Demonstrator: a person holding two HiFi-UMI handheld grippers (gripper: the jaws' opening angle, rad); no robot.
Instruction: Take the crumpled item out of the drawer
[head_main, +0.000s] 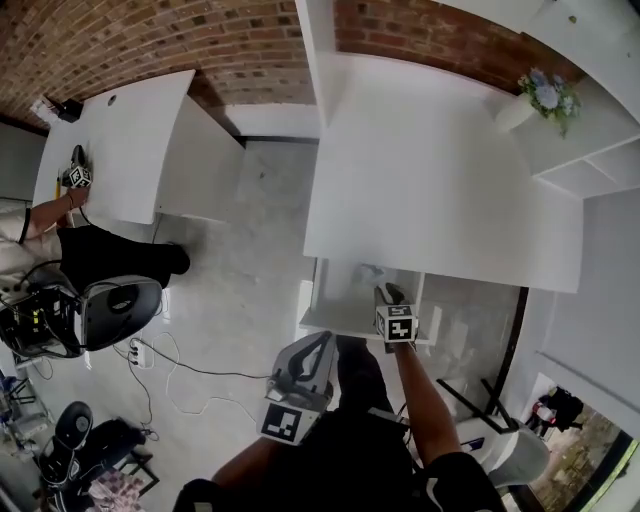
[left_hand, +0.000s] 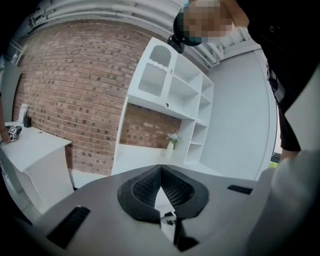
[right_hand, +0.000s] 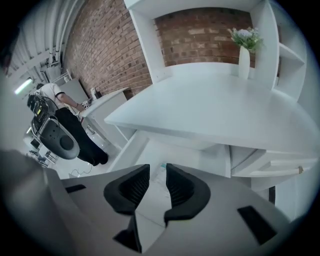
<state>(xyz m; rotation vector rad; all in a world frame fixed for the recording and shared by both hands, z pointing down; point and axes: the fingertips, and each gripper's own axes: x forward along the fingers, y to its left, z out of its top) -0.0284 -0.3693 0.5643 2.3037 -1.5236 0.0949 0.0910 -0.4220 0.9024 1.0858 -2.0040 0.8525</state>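
The white drawer (head_main: 312, 300) stands pulled out under the white desk (head_main: 440, 180). A pale crumpled item (head_main: 368, 272) lies inside it toward the back. My right gripper (head_main: 386, 293) reaches into the drawer just right of the item. Its jaws stand apart, and the crumpled item (right_hand: 161, 174) shows through the gap, lying beyond the pads and untouched by them. The drawer's left wall (right_hand: 125, 150) runs past the left jaw. My left gripper (head_main: 322, 342) hangs back near my body, outside the drawer. In the left gripper view, the left gripper (left_hand: 160, 168) is shut on nothing and points at the shelves.
A vase of flowers (head_main: 545, 95) stands at the desk's back right, by a white shelf unit (left_hand: 170, 90). A second white desk (head_main: 120, 140) is at the left, where another person (head_main: 95, 250) sits with equipment. Cables (head_main: 170, 365) lie on the floor.
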